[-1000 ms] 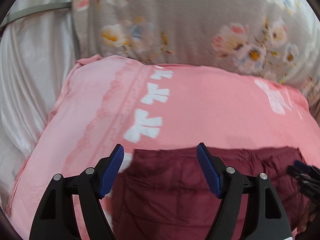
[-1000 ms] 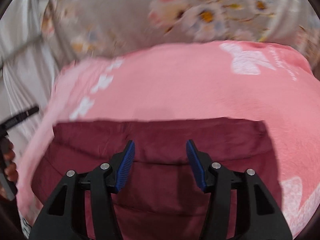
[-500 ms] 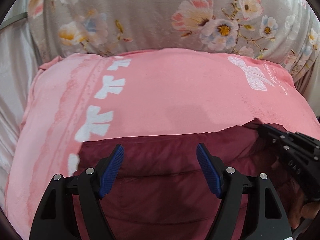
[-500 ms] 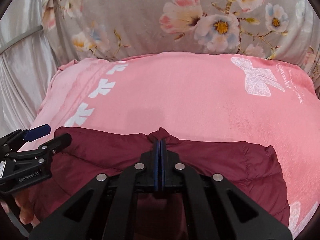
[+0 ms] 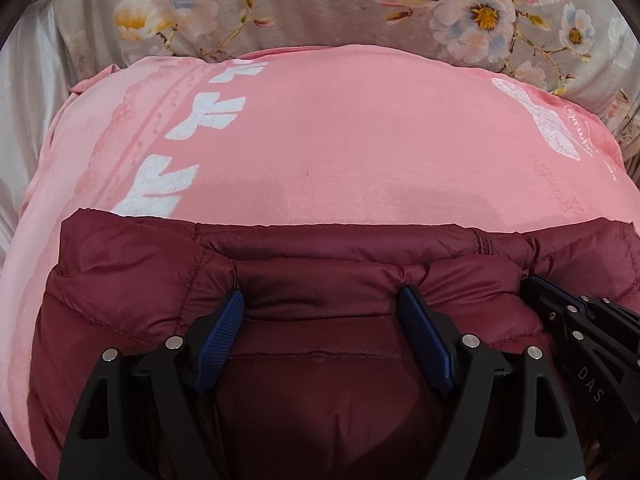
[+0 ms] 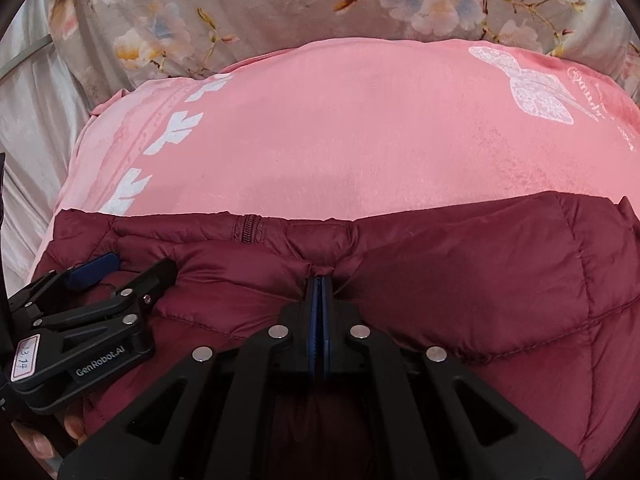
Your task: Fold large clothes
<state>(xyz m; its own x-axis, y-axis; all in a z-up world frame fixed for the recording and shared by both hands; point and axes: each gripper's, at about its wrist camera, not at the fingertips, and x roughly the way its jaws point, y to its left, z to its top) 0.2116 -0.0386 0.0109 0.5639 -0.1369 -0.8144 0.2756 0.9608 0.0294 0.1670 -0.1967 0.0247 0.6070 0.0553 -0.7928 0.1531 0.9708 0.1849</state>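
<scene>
A maroon quilted puffer jacket (image 5: pixel 328 252) lies on a pink blanket (image 5: pixel 340 140) with white bow prints. My left gripper (image 5: pixel 322 300) is open, its blue pads pressed down into a raised fold of the jacket on either side. My right gripper (image 6: pixel 319 280) is shut on a pinch of the jacket (image 6: pixel 460 280) fabric near its far edge, just right of the zipper (image 6: pixel 249 229). The left gripper shows at the left in the right wrist view (image 6: pixel 100 280); the right gripper shows at the right in the left wrist view (image 5: pixel 556 296).
A grey floral cover (image 5: pixel 360 4) rises behind the pink blanket, also in the right wrist view (image 6: pixel 280 8). Pale satin cloth (image 6: pixel 36 112) hangs at the left. The blanket beyond the jacket's far edge is bare.
The right gripper went from open to shut on the jacket fabric. Both grippers have dropped closer to the jacket and the left one's pads now press into the fold.
</scene>
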